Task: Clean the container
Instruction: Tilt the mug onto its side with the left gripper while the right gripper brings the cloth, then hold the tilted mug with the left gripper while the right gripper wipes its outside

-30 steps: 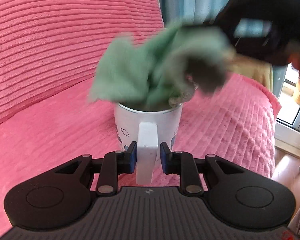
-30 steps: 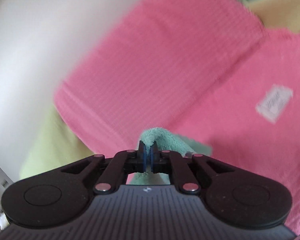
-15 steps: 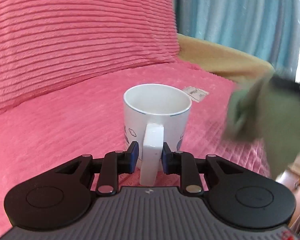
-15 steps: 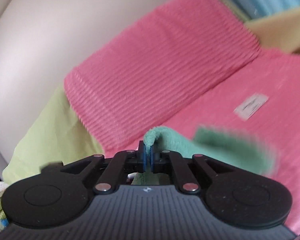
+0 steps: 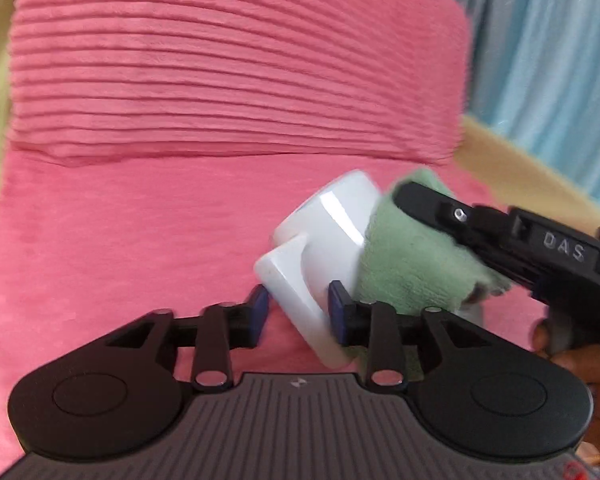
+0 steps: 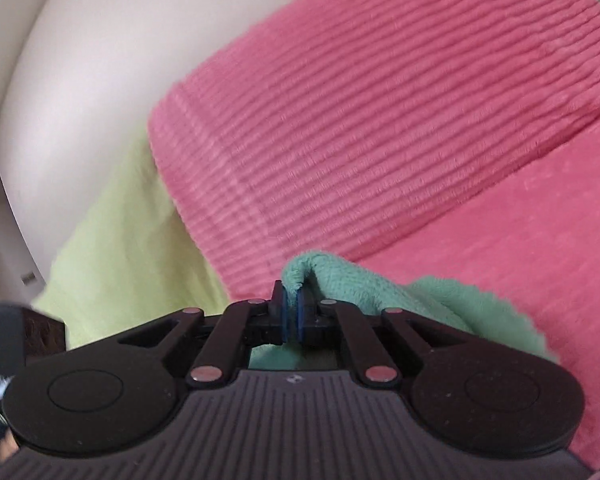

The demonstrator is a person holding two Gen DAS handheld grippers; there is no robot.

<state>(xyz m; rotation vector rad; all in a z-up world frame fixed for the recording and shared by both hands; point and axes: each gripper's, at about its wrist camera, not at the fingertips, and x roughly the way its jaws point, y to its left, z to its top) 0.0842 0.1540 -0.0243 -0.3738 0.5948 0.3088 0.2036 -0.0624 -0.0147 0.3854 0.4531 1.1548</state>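
Centre frame, the left claw (image 5: 298, 312) clamps the tilted white mug's (image 5: 332, 224) handle; its mouth is hidden behind the green cloth (image 5: 412, 264), pinched by the right claw (image 6: 291, 316).

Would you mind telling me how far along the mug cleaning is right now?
Done: cannot tell; the inside is hidden. In hand: the left gripper holds the white mug tilted by its handle, while the right gripper presses the green cloth against its outer wall. Left: probably finishing the outside, then setting both down.
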